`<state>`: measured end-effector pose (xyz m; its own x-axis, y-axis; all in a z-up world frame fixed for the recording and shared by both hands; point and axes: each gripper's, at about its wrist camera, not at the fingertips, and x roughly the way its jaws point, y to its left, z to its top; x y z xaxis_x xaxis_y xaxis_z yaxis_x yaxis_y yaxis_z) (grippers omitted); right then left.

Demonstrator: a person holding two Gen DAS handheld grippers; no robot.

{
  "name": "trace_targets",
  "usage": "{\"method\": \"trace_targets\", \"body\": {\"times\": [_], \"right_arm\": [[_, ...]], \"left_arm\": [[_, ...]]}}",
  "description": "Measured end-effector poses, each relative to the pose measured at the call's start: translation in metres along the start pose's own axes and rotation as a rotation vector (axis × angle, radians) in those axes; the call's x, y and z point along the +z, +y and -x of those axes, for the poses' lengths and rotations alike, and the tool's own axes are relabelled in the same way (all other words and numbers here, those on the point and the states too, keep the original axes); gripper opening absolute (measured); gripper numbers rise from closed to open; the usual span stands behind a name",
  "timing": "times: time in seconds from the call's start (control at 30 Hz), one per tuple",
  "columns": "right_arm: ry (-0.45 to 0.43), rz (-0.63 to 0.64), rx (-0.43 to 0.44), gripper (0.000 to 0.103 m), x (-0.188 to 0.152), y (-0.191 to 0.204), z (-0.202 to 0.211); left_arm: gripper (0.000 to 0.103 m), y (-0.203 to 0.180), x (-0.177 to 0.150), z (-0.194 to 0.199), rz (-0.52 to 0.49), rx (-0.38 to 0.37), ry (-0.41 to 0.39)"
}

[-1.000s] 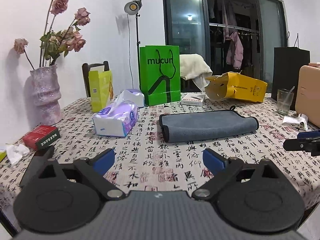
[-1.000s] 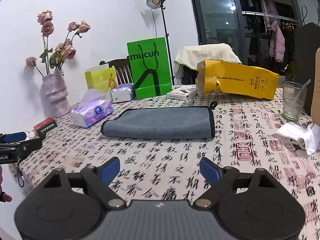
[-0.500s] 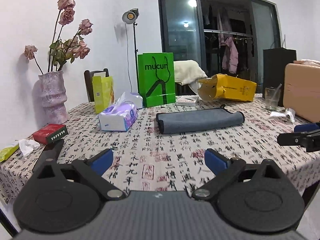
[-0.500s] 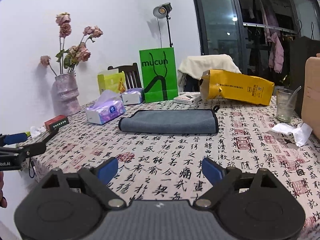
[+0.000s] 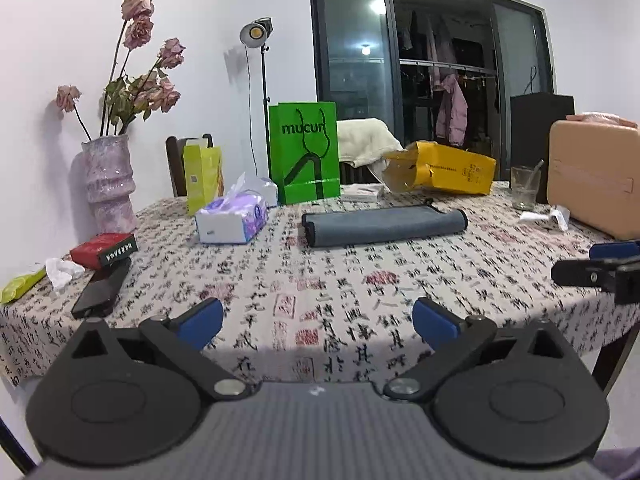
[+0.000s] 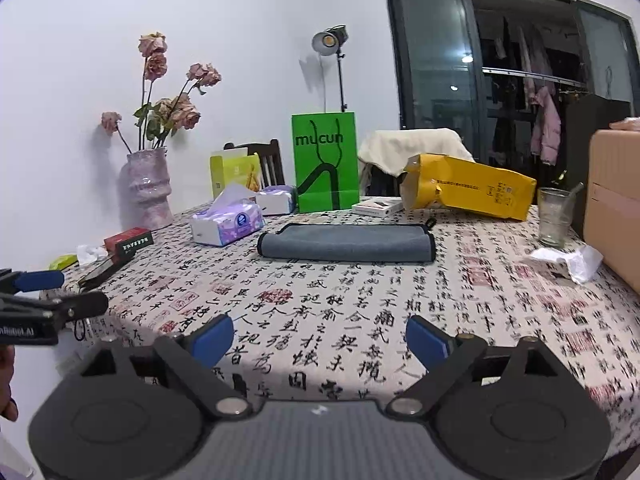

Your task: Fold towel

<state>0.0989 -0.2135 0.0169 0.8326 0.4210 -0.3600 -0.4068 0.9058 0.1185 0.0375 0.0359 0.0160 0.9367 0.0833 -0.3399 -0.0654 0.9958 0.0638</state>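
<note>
Towel (image 5: 384,226): lay folded on the table (image 5: 344,300).
Left gripper (image 5: 318,322): wide, empty.
Right gripper (image 6: 320,340): wide, empty.

The grey towel (image 6: 346,243) lies folded flat on the calligraphy-print tablecloth (image 6: 360,312) — well beyond the right gripper (image 6: 320,340), whose blue-padded fingers (image 6: 212,338) stand wide apart over the cloth's near edge. Left of the towel sits a tissue pack (image 6: 227,223); behind it, a green mucun bag (image 6: 325,162); to its right, a glass (image 6: 555,217) — and crumpled paper (image 6: 570,261).
</note>
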Motion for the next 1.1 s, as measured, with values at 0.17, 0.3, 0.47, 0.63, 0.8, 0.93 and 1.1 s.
{"method": "trace_targets", "body": {"times": [0.17, 0.3, 0.47, 0.63, 0.8, 0.93, 1.1], "right_arm": [[-0.025, -0.004, -0.032, 0.096, -0.01, 0.005, 0.008], [-0.041, -0.013, -0.034, 0.096, -0.015, 0.007, 0.018], [-0.033, -0.028, -0.016, 0.097, -0.025, 0.013, 0.028], [-0.022, -0.016, 0.0, 0.097, -0.034, 0.021, 0.033], [-0.005, -0.009, 0.012, 0.097, -0.04, 0.027, 0.036], [0.005, -0.002, 0.014, 0.097, -0.045, 0.03, 0.042], [-0.013, -0.027, -0.005, 0.097, -0.046, 0.026, 0.048]], "left_arm": [[0.103, -0.003, -0.011, 0.006, 0.018, -0.013, 0.013], [0.103, -0.006, -0.011, 0.013, 0.005, -0.015, -0.013], [0.103, -0.008, -0.017, 0.021, 0.009, -0.022, -0.019], [0.103, -0.005, -0.024, 0.022, 0.025, -0.028, 0.016], [0.103, -0.006, -0.029, 0.025, 0.025, -0.04, 0.016], [0.103, -0.009, -0.032, 0.028, 0.013, -0.042, 0.021], [0.103, -0.01, -0.033, 0.028, 0.009, -0.042, 0.021]]}}
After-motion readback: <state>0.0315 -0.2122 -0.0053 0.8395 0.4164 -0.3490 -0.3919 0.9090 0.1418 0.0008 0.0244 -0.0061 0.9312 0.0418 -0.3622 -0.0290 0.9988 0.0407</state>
